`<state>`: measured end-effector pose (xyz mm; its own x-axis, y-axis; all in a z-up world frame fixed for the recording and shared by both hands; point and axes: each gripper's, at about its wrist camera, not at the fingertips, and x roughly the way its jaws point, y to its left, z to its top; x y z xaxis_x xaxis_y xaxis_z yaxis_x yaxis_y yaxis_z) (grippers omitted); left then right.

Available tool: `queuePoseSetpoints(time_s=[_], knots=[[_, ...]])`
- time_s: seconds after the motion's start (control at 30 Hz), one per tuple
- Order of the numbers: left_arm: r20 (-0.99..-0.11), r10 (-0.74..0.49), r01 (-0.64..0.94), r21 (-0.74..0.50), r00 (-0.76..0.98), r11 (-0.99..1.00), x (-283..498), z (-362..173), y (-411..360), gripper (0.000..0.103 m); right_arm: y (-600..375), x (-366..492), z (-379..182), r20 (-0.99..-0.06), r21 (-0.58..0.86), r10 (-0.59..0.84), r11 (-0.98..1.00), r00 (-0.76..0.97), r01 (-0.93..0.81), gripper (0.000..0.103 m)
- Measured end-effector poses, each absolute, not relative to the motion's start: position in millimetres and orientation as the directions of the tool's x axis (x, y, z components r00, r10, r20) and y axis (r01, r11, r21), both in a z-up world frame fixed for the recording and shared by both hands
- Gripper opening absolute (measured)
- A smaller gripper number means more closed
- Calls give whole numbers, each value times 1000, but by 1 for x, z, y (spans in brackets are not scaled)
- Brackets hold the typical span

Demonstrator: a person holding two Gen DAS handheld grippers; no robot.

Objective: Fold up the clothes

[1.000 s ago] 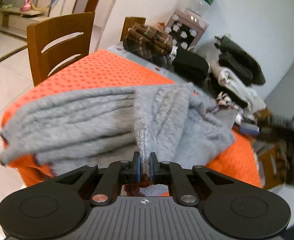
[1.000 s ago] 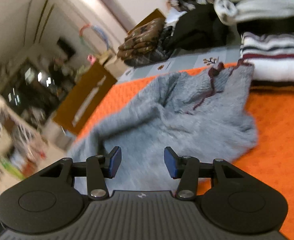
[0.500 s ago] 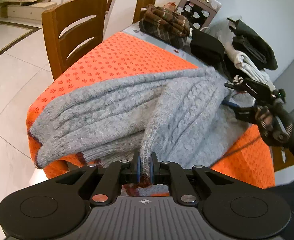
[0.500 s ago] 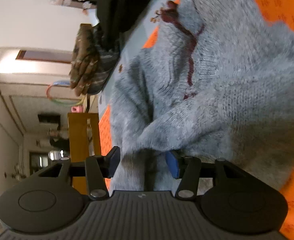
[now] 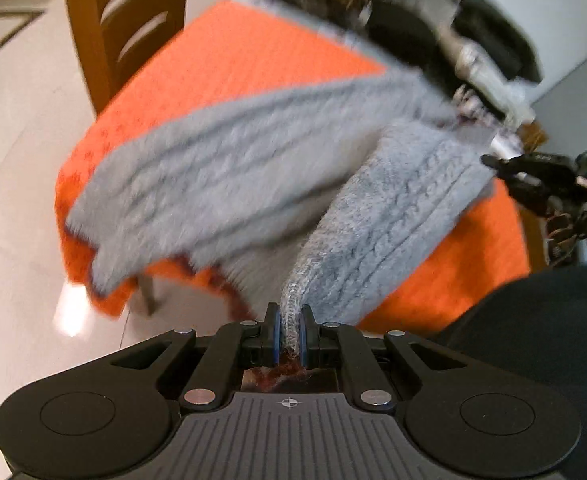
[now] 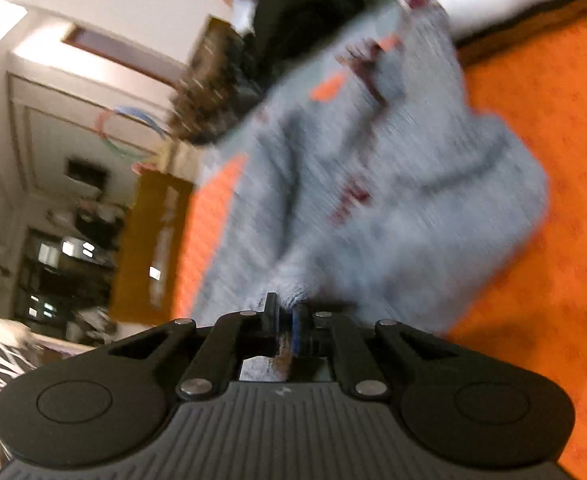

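Ahead of both grippers, spread over the orange-covered counter [image 5: 253, 52]: the grey knit sweater [image 5: 229, 168]. Left gripper [image 5: 289, 334] clamped tight on a ribbed edge; right gripper [image 6: 284, 330], having just closed, pinched on a fuzzy fold close in front. Likely step: both holds taken, ready to fold. Next: lift together, carry the held edges across, keep the knit taut.

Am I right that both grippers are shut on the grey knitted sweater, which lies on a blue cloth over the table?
Not quite: the cloth is orange, not blue, as both wrist views show. The rest holds: the left gripper and the right gripper are each shut on the grey knitted sweater, the right's jaws having just closed on a fold.
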<state>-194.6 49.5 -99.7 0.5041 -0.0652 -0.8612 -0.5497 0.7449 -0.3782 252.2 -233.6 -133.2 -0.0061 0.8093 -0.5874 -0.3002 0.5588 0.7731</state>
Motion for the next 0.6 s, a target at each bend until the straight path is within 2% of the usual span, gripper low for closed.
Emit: queuePoseSetpoints(time_s=[0.1,0.23,0.27,0.33,0.5,0.6], knots=[[-897,-76,-548,-332,435,768,-193,-125,56,12,-235,241,-151,-621,754,784,591,-17,-286,13],[-893,-100,-485,-328,438,811,-187,-129,60,15,-246,233,-156,-626,749,779,610,24,-259,34],[-886,-100,-463,-330,453,823,-185,-126,60,16,-252,235,-151,-618,752,785,609,52,-253,36],[-855,-104,-428,-356,508,831,-178,-115,65,26,-262,243,-145,-603,764,792,608,96,-215,49],[-748,-109,-352,-429,655,832,-147,-88,75,45,-271,268,-154,-574,813,812,581,106,-45,49],[-709,-132,-309,-456,692,835,-115,-88,77,47,-265,283,-174,-567,824,820,562,83,76,49]])
